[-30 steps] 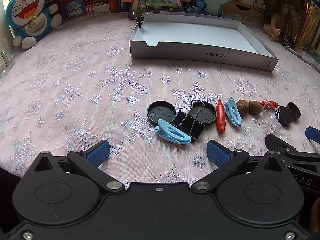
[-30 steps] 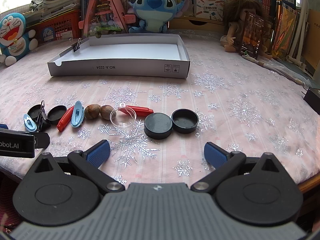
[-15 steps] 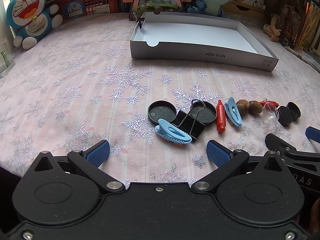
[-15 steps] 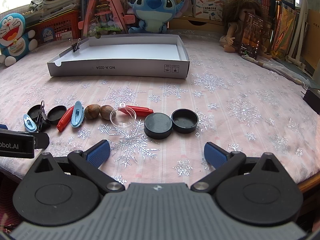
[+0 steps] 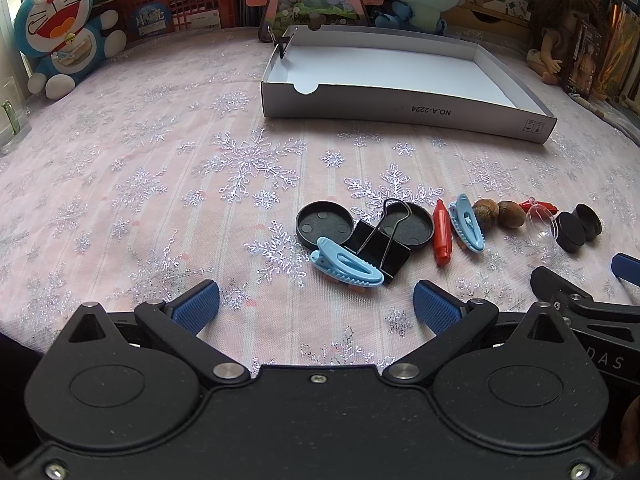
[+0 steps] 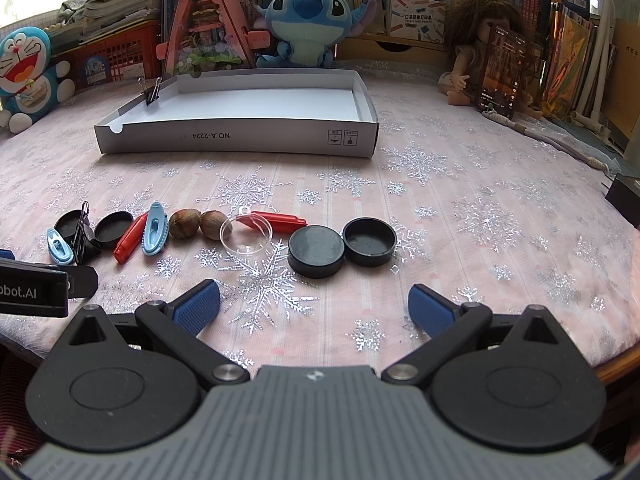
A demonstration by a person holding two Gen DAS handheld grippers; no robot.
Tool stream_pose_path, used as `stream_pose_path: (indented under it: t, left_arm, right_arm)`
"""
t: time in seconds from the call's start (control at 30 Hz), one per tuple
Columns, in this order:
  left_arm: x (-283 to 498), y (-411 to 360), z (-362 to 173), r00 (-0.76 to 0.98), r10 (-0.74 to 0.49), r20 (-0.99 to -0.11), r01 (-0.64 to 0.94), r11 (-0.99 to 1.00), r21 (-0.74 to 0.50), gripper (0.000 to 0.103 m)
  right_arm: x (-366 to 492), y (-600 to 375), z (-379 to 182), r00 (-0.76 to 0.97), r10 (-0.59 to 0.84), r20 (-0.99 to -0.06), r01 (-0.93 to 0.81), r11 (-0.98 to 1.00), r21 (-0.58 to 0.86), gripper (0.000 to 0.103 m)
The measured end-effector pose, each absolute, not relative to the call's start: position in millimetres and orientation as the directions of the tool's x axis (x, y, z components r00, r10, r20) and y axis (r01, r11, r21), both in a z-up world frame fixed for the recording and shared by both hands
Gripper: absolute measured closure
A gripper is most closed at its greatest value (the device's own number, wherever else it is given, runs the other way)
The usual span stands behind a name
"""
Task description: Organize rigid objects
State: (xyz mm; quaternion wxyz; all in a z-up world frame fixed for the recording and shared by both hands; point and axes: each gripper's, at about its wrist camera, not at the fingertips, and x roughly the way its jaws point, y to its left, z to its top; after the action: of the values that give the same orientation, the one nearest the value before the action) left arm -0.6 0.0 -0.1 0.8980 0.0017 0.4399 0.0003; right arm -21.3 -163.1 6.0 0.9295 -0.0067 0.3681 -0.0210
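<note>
A row of small objects lies on the pink snowflake cloth: two black round lids (image 5: 325, 224), a black binder clip (image 5: 378, 248), two light blue clips (image 5: 346, 266), a red whistle (image 5: 441, 236), two nuts (image 5: 486, 211), a clear dome (image 6: 246, 236), another red whistle (image 6: 276, 221) and two more black lids (image 6: 316, 251). An empty white shallow box (image 5: 400, 108) stands behind them. My left gripper (image 5: 316, 306) is open and empty, just short of the blue clip. My right gripper (image 6: 314, 306) is open and empty, in front of the black lids.
A small binder clip (image 6: 151, 94) is clipped on the box's far left corner. Plush toys (image 5: 60, 32), a doll (image 6: 476, 56), books and a red crate line the back edge. A glass (image 5: 10, 120) stands at the far left. The table's front edge is near on the right.
</note>
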Motion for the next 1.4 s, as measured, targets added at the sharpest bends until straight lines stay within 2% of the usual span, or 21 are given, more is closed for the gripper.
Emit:
stream_pose_path:
  t: [0.37,0.77,0.87,0.97,1.03,1.17,1.23,1.4]
  left_arm:
    - [-6,2,1,0.632,-0.005,-0.775,0.013,1.000,0.004,0.000]
    - [-16,5,-4,0.701,-0.037,-0.712,0.055,0.998,0.003,0.000]
    - [-18,6,-4,0.710,-0.048,-0.703,0.070,0.998,0.002,0.001]
    - [-25,8,-2,0.724,-0.066,-0.687,0.093,0.996,0.002,0.012]
    - [-29,8,1,0.731,-0.086,-0.677,0.113,0.994,-0.004,0.026]
    - [-35,8,3,0.753,-0.119,-0.648,0.153,0.988,-0.004,0.041]
    - [-40,8,3,0.769,-0.132,-0.626,0.172,0.985,0.003,0.054]
    - [-42,11,4,0.789,-0.198,-0.581,0.214,0.976,-0.041,0.062]
  right_arm:
    - [-25,-163,2,0.748,-0.045,-0.662,0.032,0.999,-0.031,0.000]
    - [-26,-167,3,0.764,-0.033,-0.644,0.025,0.999,-0.022,0.000]
    - [-31,-167,2,0.788,-0.027,-0.616,0.016,1.000,-0.023,0.000]
    - [-38,-168,3,0.815,-0.022,-0.579,-0.001,0.999,-0.041,0.001]
    - [-41,-168,4,0.829,-0.019,-0.559,-0.008,0.999,-0.046,0.007]
    - [-43,-172,6,0.842,0.012,-0.540,-0.031,0.999,-0.027,0.014]
    - [-45,-173,7,0.850,0.023,-0.526,-0.041,0.999,-0.022,0.024]
    - [-44,-172,8,0.854,0.062,-0.516,-0.083,0.996,-0.018,0.038]
